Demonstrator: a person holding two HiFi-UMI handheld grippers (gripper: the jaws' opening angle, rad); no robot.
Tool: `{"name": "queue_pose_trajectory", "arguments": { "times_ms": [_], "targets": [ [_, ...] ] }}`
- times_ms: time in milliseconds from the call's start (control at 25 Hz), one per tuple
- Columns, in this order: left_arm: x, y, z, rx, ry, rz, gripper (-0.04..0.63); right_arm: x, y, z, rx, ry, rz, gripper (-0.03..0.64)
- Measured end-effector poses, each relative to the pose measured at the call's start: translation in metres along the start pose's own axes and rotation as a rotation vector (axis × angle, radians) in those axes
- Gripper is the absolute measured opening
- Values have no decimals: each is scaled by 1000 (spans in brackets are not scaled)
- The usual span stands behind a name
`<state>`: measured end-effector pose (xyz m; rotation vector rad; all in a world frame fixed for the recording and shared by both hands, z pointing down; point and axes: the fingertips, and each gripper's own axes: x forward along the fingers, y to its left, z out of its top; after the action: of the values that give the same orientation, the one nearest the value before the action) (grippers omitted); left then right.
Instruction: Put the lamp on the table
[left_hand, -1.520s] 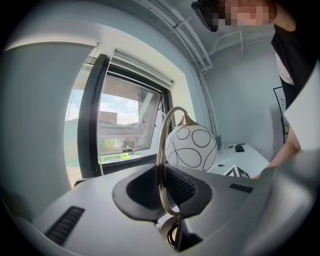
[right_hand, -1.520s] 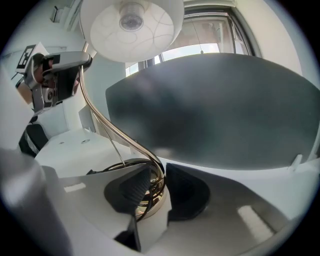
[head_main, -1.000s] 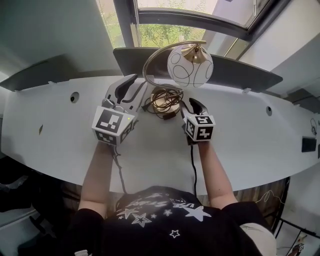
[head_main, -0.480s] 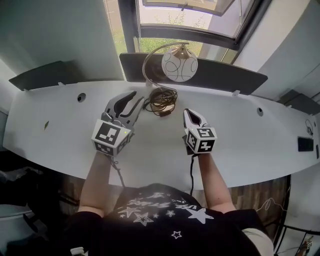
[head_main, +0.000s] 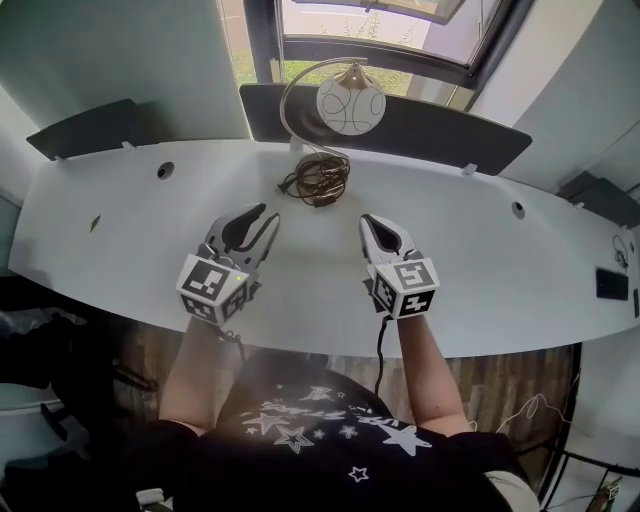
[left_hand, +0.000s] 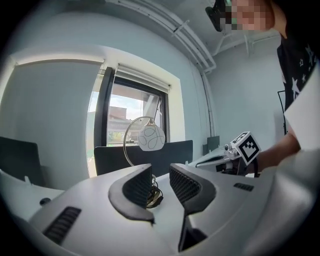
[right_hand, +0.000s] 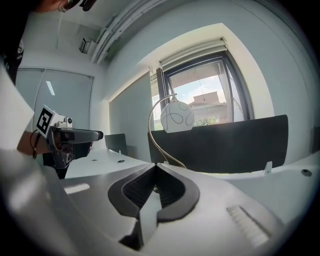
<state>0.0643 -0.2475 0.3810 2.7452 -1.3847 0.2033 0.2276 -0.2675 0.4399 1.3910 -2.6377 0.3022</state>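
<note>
The lamp stands at the back middle of the white table (head_main: 500, 280): a white globe shade (head_main: 350, 103) on a curved brass arm (head_main: 285, 105), with its cord coiled (head_main: 318, 180) at the foot. My left gripper (head_main: 266, 214) hovers over the table in front of the cord, open and empty. My right gripper (head_main: 368, 220) is beside it to the right, shut on nothing. Neither touches the lamp. In the left gripper view the shade (left_hand: 151, 138) shows above my open left gripper (left_hand: 161, 181), the cord (left_hand: 154, 198) far beyond. The right gripper view shows the shade (right_hand: 176, 117) beyond my shut right gripper (right_hand: 156, 168).
Dark divider panels (head_main: 430, 128) (head_main: 90, 128) run along the table's far edge below a window (head_main: 380, 30). Round cable holes (head_main: 165, 170) (head_main: 517, 210) sit in the tabletop. The table's curved front edge lies just under my wrists.
Both grippers have drawn back from the lamp's foot toward the table's front edge. The right jaws have shut with nothing between them. The lamp stays at the back.
</note>
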Motion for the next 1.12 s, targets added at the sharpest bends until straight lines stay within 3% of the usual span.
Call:
{"name": "queue_pose_trajectory", "arguments": {
  "times_ms": [160,360,520,680,880,1040,1120],
  "targets": [
    [-10,-7,-17,-58,25,13,112,-21,-9,-8,30,-11,-20,0],
    [-4,-16,-17,-76,36,14,112,-44,-28,-11,43,-24,-58,1],
    [7,-26,-9,-96,-6,-35,112,-50,-39,-4,87,-74,-87,0],
    [9,-34,-5,-76,4,-78,112,-45,-29,-3,70,-71,-96,1],
    [-7,-10,-13,-71,37,-67,110,-29,-1,-5,43,-34,-115,1],
    [-30,26,-24,-77,58,-46,40,-15,27,-7,31,-4,-167,2],
    [-42,41,-27,-73,50,-63,35,-9,40,-5,34,-3,-211,2]
  ]
}}
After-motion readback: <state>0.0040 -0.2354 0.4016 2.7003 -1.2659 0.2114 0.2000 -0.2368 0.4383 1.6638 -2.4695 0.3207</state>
